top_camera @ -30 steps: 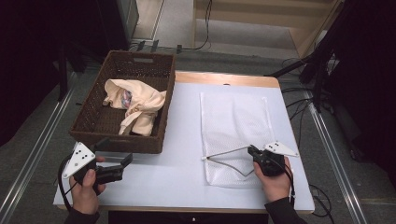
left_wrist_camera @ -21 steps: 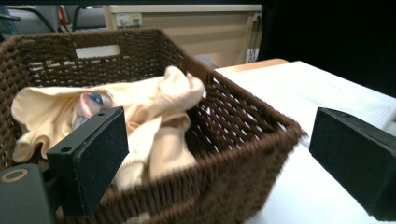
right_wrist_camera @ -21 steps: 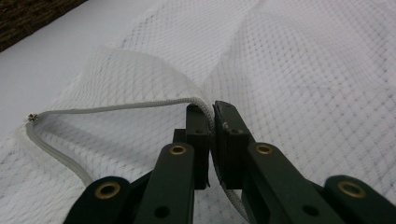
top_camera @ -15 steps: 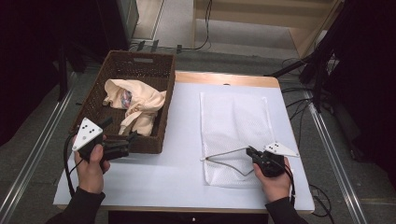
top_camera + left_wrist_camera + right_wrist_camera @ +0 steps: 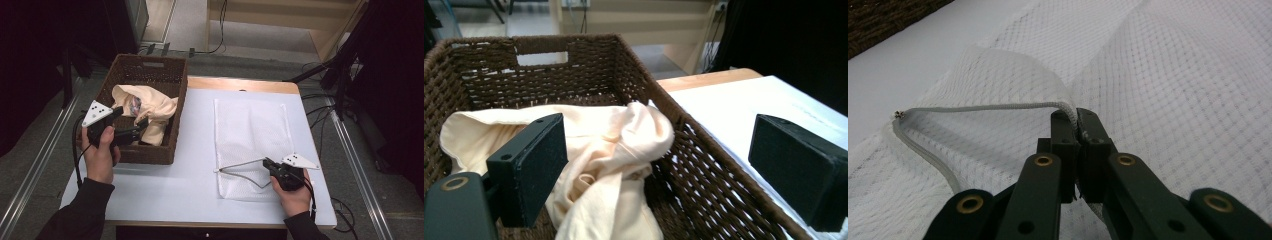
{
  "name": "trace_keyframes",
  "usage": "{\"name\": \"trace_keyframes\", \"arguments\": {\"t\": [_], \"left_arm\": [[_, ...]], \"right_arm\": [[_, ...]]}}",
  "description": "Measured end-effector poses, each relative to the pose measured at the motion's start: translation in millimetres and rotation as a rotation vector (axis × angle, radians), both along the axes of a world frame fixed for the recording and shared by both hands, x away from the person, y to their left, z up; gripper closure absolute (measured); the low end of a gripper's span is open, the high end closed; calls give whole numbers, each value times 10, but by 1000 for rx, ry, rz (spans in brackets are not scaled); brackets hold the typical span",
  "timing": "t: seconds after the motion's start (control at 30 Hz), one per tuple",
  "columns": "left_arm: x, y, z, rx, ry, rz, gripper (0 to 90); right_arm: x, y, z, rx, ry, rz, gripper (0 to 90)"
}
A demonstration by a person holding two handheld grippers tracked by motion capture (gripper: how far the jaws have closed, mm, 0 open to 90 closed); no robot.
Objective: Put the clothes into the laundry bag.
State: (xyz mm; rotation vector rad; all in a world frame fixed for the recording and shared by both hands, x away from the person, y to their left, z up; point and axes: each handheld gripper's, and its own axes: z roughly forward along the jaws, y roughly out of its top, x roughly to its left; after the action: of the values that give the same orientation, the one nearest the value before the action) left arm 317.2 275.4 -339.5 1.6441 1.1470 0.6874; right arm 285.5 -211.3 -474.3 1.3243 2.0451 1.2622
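Two tools are in use over the white table (image 5: 150, 185). If the right tool (image 5: 1077, 131) loosens, the zipped edge of the mesh bag (image 5: 250, 130) could slip and the mouth could fall shut; the pinch is seen to be on a thin rim only. The cream cloth (image 5: 614, 150) might snag on the wicker basket (image 5: 172, 100) if lifted carelessly. The right tool is pressed together on the bag's rim, lifted off the table. The left tool (image 5: 659, 165) is spread wide above the cloth in the basket, nothing yet held.
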Motion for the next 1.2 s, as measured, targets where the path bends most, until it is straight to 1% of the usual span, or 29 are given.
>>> {"name": "trace_keyframes", "arguments": {"t": [0.07, 0.1, 0.2, 0.23, 0.37, 0.5, 0.6, 0.63, 0.67, 0.7, 0.73, 0.77, 0.83, 0.9, 0.93, 1.1, 1.2], "left_arm": [[29, -1, 10, 1, 0, 0, 91], [88, -4, 27, 10, 5, 9, 86], [180, 0, 40, 4, 11, 19, 80], [211, 2, 43, 11, 17, 20, 79], [349, 8, 43, 27, 45, 7, 41], [502, 13, 21, 38, 68, 15, 22], [621, 2, -18, 47, 104, 20, 22], [657, -5, -20, 42, 114, 20, 22], [657, -5, -20, 42, 114, 20, 22], [703, -9, -15, 29, 125, 27, 22], [765, 1, -14, -1, 157, 28, 23], [789, 6, -13, -6, 165, 29, 23], [855, 12, -20, -11, 176, 50, 23], [904, 20, -42, -27, 183, 66, 23], [936, 22, -62, -29, 193, 74, 23], [1116, -8, -164, 14, 246, 95, 23], [1209, -49, -225, 53, 279, 114, 30]], "right_arm": [[-1, 0, -3, -2, -2, 3, 883], [-3, 2, -5, -2, -3, 4, 883], [-4, 1, -8, -4, -5, 6, 882], [-5, -1, -8, -4, -8, 7, 882], [-8, -4, -9, 0, -11, 9, 879], [-8, 12, -18, -8, -10, 12, 875], [-6, 14, -22, -9, -13, 15, 872], [-6, 14, -23, -9, -12, 15, 871], [-6, 14, -23, -9, -12, 15, 871], [-7, 14, -23, -8, -10, 14, 870], [-6, 14, -24, -6, -10, 14, 868], [-7, 14, -24, -7, -11, 15, 867], [-10, 15, -23, -7, -10, 16, 865], [-11, 14, -24, -8, -11, 18, 864], [-11, 14, -25, -8, -11, 18, 864], [-6, 18, -31, -7, -7, 20, 862], [-8, 25, -32, -13, -11, 22, 861]]}}
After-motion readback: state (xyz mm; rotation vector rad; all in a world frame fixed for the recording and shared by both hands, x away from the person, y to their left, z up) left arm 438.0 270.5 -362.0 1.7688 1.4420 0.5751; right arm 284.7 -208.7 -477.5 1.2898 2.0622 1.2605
